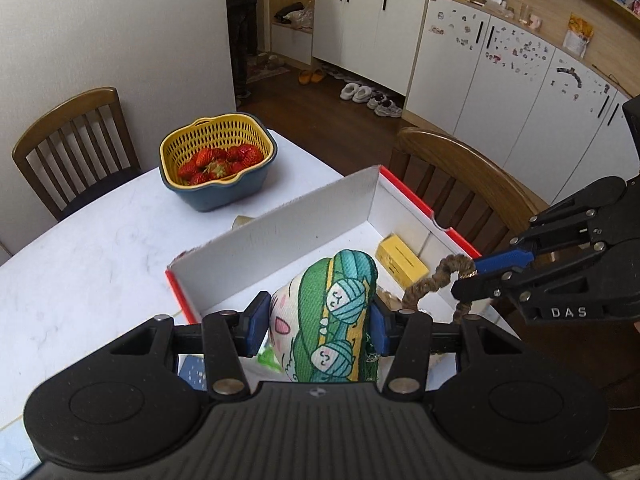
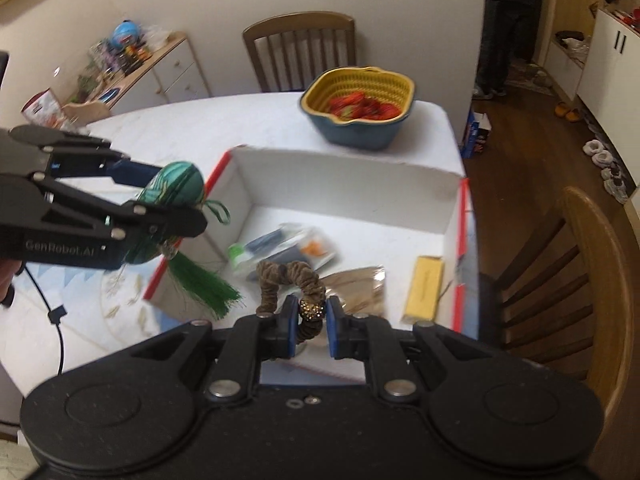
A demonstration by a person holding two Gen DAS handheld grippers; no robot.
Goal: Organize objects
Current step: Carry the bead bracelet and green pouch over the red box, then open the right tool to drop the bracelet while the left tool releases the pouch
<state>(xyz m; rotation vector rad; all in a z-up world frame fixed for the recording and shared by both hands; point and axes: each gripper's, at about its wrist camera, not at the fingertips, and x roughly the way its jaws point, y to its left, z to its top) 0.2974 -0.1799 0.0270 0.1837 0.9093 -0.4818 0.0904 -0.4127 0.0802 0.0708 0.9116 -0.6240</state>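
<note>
Pouch [image 1: 332, 320] of green printed fabric, clamped between the blue pads of the left tool [image 1: 318, 326], held above the near edge of a white box [image 1: 280, 240] with red rim; green tassel [image 2: 208, 288] dangling beneath it over the box's left wall. Brown hair tie [image 2: 288, 280] with a beaded gold band, pinched at that band by the right tool [image 2: 312, 316], hanging over the box's near right side. Inside the box: a yellow carton [image 2: 424, 288] along the right wall, a clear packet [image 2: 280, 252] with blue and orange contents, a tan crinkled wrapper [image 2: 356, 284]. Beyond, on the white counter [image 1: 100, 248], a yellow strainer basket of strawberries [image 1: 218, 160] nested in a blue bowl, well apart from the box. Farther back, wooden chairs [image 1: 72, 136] at the counter's edge, white cabinets [image 1: 480, 64], shoes on the floor.
</note>
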